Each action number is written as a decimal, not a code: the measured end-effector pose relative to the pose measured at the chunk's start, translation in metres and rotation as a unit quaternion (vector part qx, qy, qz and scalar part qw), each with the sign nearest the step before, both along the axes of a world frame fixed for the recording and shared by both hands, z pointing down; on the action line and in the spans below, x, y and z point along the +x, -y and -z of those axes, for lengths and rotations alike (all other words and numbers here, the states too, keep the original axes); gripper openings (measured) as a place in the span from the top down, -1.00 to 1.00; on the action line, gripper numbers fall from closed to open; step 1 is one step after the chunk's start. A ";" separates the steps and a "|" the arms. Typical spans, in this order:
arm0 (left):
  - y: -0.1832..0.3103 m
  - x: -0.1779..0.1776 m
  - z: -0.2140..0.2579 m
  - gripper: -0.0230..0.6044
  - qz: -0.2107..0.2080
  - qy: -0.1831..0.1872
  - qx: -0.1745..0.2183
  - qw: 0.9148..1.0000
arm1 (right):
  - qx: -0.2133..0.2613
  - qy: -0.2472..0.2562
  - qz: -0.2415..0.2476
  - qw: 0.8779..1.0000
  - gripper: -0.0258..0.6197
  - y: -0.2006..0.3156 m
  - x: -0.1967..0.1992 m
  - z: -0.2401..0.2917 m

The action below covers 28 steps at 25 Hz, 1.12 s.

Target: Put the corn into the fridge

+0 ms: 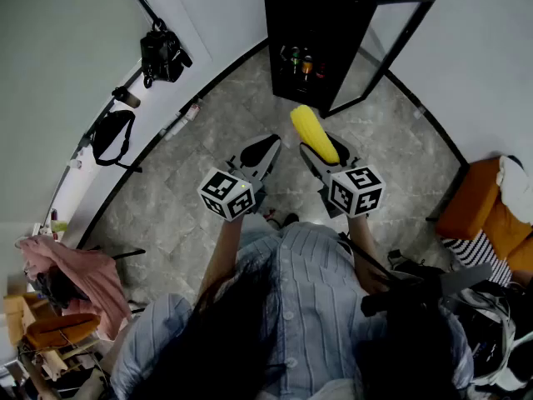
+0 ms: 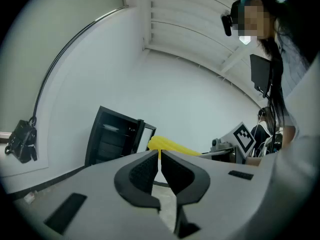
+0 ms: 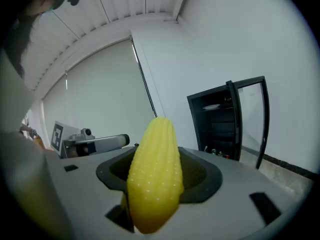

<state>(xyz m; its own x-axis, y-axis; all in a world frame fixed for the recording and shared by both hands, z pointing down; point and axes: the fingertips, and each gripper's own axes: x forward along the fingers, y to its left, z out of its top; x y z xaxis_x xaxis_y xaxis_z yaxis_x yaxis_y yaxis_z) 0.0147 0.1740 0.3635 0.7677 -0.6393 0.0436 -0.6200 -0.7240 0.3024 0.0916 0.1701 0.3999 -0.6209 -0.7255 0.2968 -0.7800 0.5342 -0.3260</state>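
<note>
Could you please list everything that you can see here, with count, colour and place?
corn: one, yellow, held in front of the fridge
fridge: one, black, against the far wall, glass door open to the right
bottles: several, mixed colours, low inside the fridge
bags: two, black, hanging on the left wall
seat: one, orange, far right
cloth: one, pink, lower left
shirt: one, blue striped, on the person
left gripper: one, grey, fingers together, empty
right gripper: one, grey, fingers closed on the corn
</note>
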 end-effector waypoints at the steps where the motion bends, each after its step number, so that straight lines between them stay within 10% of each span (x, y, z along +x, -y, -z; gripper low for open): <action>1: 0.002 0.001 -0.001 0.90 0.001 0.000 -0.001 1.000 | 0.000 0.000 0.002 1.000 0.14 0.001 0.001 0.000; 28: 0.020 0.024 -0.010 0.90 -0.013 0.008 -0.028 0.999 | -0.014 0.024 -0.013 1.000 0.14 0.015 0.026 -0.012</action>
